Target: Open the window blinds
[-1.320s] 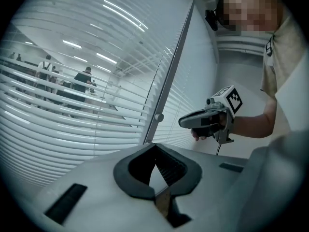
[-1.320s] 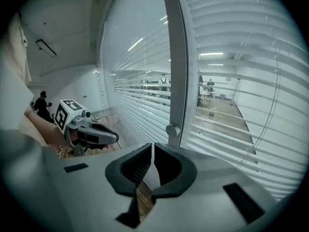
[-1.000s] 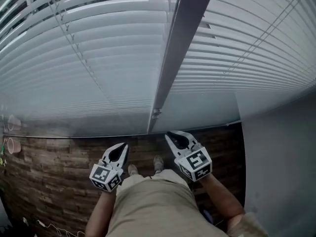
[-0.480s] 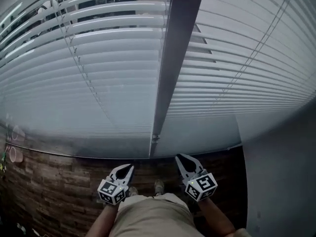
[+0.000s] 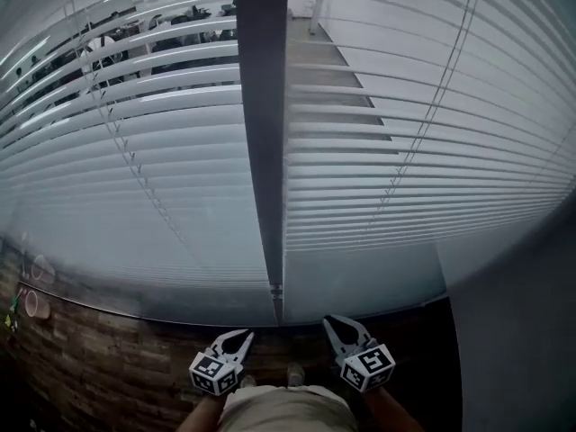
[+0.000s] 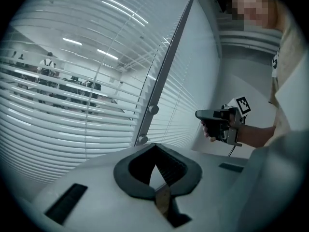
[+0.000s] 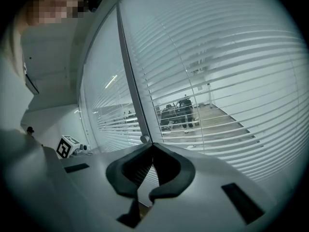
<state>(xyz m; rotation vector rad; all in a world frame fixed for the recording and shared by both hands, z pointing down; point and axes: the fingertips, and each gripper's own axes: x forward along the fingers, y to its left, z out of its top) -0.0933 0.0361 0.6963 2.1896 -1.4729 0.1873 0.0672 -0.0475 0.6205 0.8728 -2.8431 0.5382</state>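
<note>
White slatted blinds hang over two glass panes, the left blind [image 5: 135, 169] and the right blind [image 5: 414, 169], split by a grey upright post [image 5: 261, 151]. The slats are tilted part open, and an office with people shows through the upper ones. Thin ladder cords [image 5: 430, 115] run down the slats. My left gripper [image 5: 247, 334] and right gripper [image 5: 331, 320] are low, below the blinds' bottom edge, both shut with nothing between the jaws. In the left gripper view the shut jaws [image 6: 155, 145] point at the post, with the right gripper [image 6: 215, 116] beside them. The right gripper view shows its shut jaws [image 7: 152, 144] near the post.
A brick-patterned floor [image 5: 108, 367] lies below the window. A plain grey wall [image 5: 522, 331] closes the right side. Pink cups [image 5: 34, 302] sit at the far left. Round fittings [image 6: 153, 109] stick out of the post.
Both grippers have dropped lower and nearer the body. The head view has tipped upward, showing more of the upper slats, and the post has slid left in the picture.
</note>
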